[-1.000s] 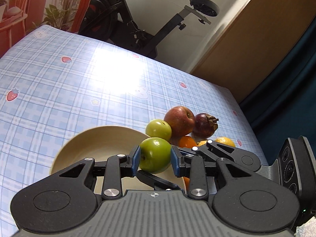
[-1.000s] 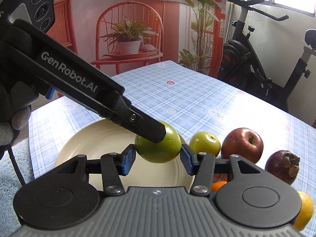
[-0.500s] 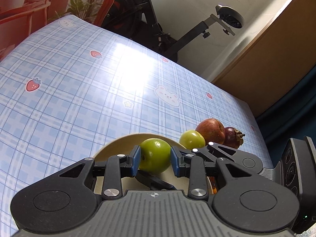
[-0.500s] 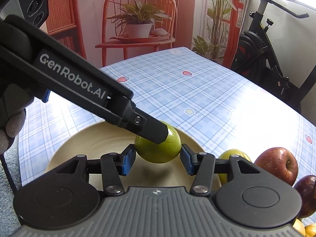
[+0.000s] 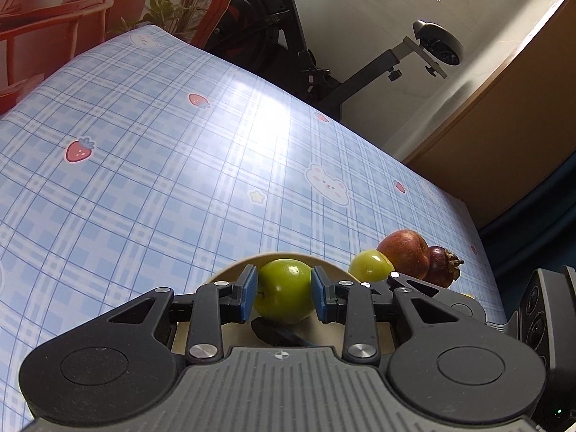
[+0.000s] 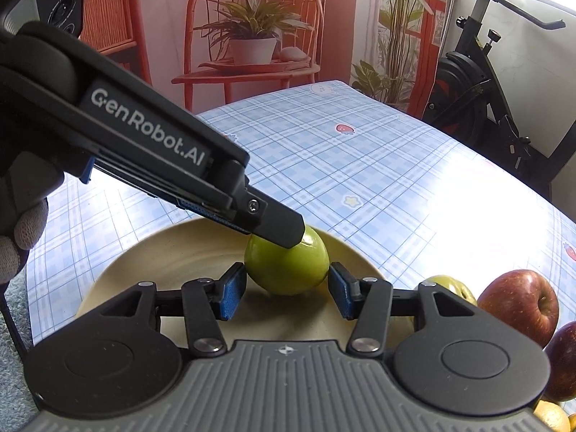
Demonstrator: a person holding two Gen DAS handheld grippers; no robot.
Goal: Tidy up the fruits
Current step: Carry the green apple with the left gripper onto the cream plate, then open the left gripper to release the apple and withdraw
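The green apple (image 5: 286,296) sits clamped between my left gripper (image 5: 284,297)'s blue pads (image 5: 250,297), low over the beige plate (image 6: 172,270); whether the fruit's underside touches the plate I can't tell. From my right wrist camera, the same apple (image 6: 288,270) lies between my right gripper (image 6: 286,291)'s pads, whose jaws have just been opening; there's a thin gap on each side, so that gripper isn't pinching it. The left gripper's black finger (image 6: 273,221) comes in from the upper left and lands on top of the apple. To the right, on the blue checked tablecloth (image 5: 180,165), a smaller green fruit (image 5: 370,265) sits just beside the plate, then a red apple (image 5: 405,258) touching a dark purple fruit (image 5: 444,266). An exercise bike (image 5: 306,36) stands beyond the table's far edge.
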